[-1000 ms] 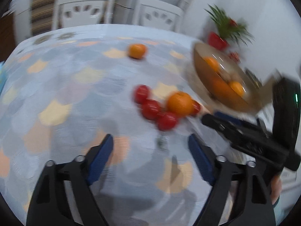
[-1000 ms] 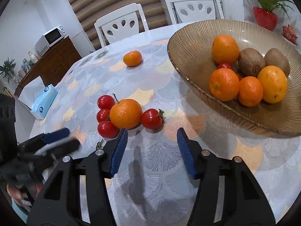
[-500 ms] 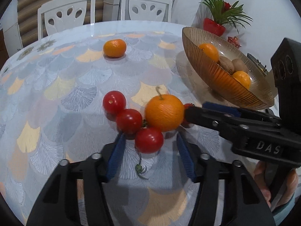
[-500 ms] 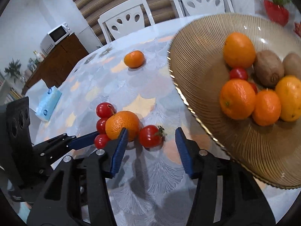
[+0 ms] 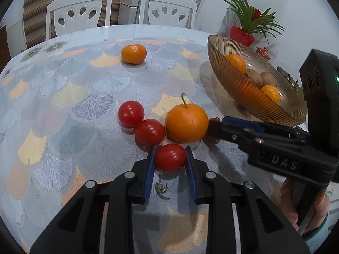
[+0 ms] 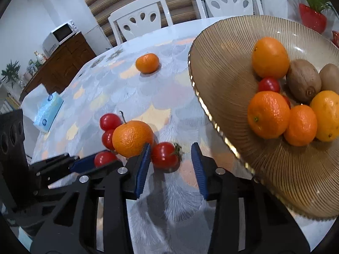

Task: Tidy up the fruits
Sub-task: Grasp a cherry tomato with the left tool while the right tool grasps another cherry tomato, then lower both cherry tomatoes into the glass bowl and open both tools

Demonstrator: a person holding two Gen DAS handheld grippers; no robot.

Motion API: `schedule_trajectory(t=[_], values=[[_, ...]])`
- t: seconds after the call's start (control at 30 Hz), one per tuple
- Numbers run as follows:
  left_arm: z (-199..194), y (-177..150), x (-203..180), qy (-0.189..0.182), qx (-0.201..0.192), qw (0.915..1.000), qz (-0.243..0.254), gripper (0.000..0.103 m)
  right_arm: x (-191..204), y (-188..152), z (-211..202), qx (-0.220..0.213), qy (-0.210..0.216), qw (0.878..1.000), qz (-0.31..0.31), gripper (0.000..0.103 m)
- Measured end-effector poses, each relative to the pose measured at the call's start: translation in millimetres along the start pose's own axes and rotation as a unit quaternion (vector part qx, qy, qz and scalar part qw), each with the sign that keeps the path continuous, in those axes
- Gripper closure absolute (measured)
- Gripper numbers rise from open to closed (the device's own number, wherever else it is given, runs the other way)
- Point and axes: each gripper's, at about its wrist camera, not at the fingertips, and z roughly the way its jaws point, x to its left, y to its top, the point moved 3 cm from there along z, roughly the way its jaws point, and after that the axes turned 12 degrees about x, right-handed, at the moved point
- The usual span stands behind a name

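A round table [image 5: 63,89] covered in a pastel fan-patterned cloth holds scattered fruit, described here relative to a large stemmed orange [image 5: 186,122] near the table's front. Nearest the viewer, the left gripper [image 5: 170,160] has its blue-padded fingers drawn in against both sides of a red tomato [image 5: 170,158] sitting just in front of the stemmed orange; whether the tomato is lifted off the cloth cannot be told. A small green stem scrap [image 5: 160,188] lies on the cloth below that tomato. On the right side of the orange, the right gripper [image 6: 170,156] stands with its fingers spread wide around a second tomato [image 6: 164,155], one pad close beside it and the other clearly apart, so nothing is gripped. A hand [image 5: 305,207] holds that gripper's handle at the right edge of the left view. Two more tomatoes [image 5: 139,122] rest on the left side of the orange, the closer one touching it. Right of the orange and a little beyond it stands a ribbed amber glass bowl [image 6: 222,67] containing oranges, two kiwis and small tomatoes. Farther behind the orange, well apart from the cluster, a lone mandarin [image 5: 133,54] sits on the cloth. Beyond the table edge stand two white chairs [image 5: 78,14] and a potted plant [image 5: 250,27].
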Motion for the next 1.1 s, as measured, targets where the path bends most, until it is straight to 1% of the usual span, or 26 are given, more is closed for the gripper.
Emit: schedule_trajectory(t=[0.07, 0.17, 0.27, 0.37, 0.47, 0.57, 0.6, 0.7, 0.8, 0.9, 1.0, 1.1], values=[[0, 0, 0, 0.002, -0.002, 1.0, 0.0, 0.077, 6, 0, 0, -0.003, -0.012, 1.0, -0.012, 0.074], [-2, -1, 0, 0.001, -0.006, 1.0, -0.004, 0.077, 12, 2, 1, -0.011, -0.036, 0.999, -0.024, 0.075], [-9, -4, -2, -0.002, -0.015, 0.9999, -0.007, 0.077, 12, 0, -1, -0.012, -0.029, 0.999, -0.025, 0.075], [-23, -6, -7, 0.005, -0.028, 0.9996, -0.005, 0.077, 13, -9, -16, -0.027, -0.024, 0.999, -0.021, 0.076], [-41, -1, -17, -0.001, -0.048, 0.9989, 0.0, 0.077, 17, -17, -49, -0.062, -0.011, 0.998, -0.025, 0.076], [-60, 12, -38, -0.002, -0.074, 0.997, 0.025, 0.077, 15, -18, -95, -0.115, -0.022, 0.993, -0.027, 0.075], [-65, 17, -46, -0.001, -0.08, 0.9962, 0.033, 0.077, 8, -17, -115, -0.137, -0.028, 0.99, -0.02, 0.076], [-78, 41, -76, 0.005, -0.101, 0.9926, 0.066, 0.077, -20, -11, -157, -0.179, -0.041, 0.983, 0.011, 0.075], [-84, 62, -102, 0.002, -0.113, 0.9892, 0.093, 0.077, -43, -10, -184, -0.208, -0.07, 0.975, 0.039, 0.075], [-81, 78, -127, -0.011, -0.118, 0.9868, 0.11, 0.077, -64, -8, -192, -0.208, -0.081, 0.973, 0.062, 0.075], [-65, 88, -144, -0.023, -0.102, 0.9875, 0.118, 0.077, -82, -7, -181, -0.186, -0.087, 0.975, 0.089, 0.075], [-45, 90, -154, -0.038, -0.078, 0.9893, 0.118, 0.077, -98, -9, -164, -0.158, -0.069, 0.978, 0.117, 0.075]])
